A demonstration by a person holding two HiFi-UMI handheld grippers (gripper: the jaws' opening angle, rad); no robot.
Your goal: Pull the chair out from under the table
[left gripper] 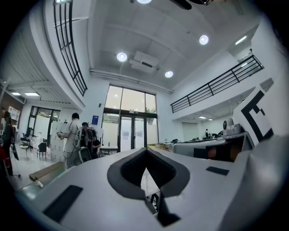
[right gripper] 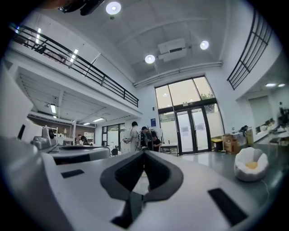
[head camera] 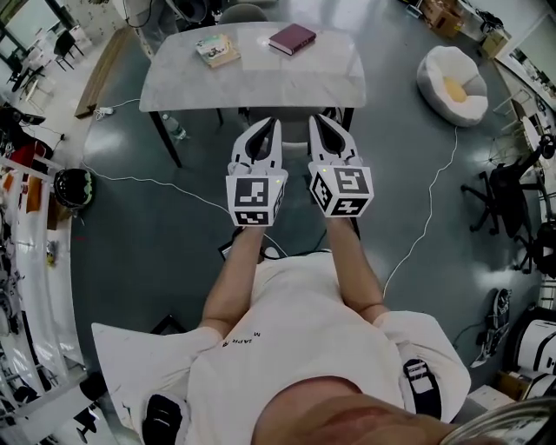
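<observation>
In the head view both grippers point side by side at the white table (head camera: 252, 83). Of the chair I see only a dark patch (head camera: 296, 184) between and under them; the rest is hidden. My left gripper (head camera: 268, 127) is shut, and in the left gripper view a thin dark strip of the chair (left gripper: 163, 211) sits pinched low between its jaws (left gripper: 146, 170). My right gripper (head camera: 326, 122) is shut in the same way, with a dark strip of the chair (right gripper: 130, 208) caught under its jaws (right gripper: 143, 169). Both point level.
A pale book (head camera: 217, 49) and a maroon book (head camera: 293, 38) lie on the table; a grey chair (head camera: 243, 11) stands at its far side. A bottle (head camera: 175, 129) stands by the left table leg. A white beanbag (head camera: 452, 83) and a black office chair (head camera: 512, 195) are to the right. People (left gripper: 72, 140) stand far off.
</observation>
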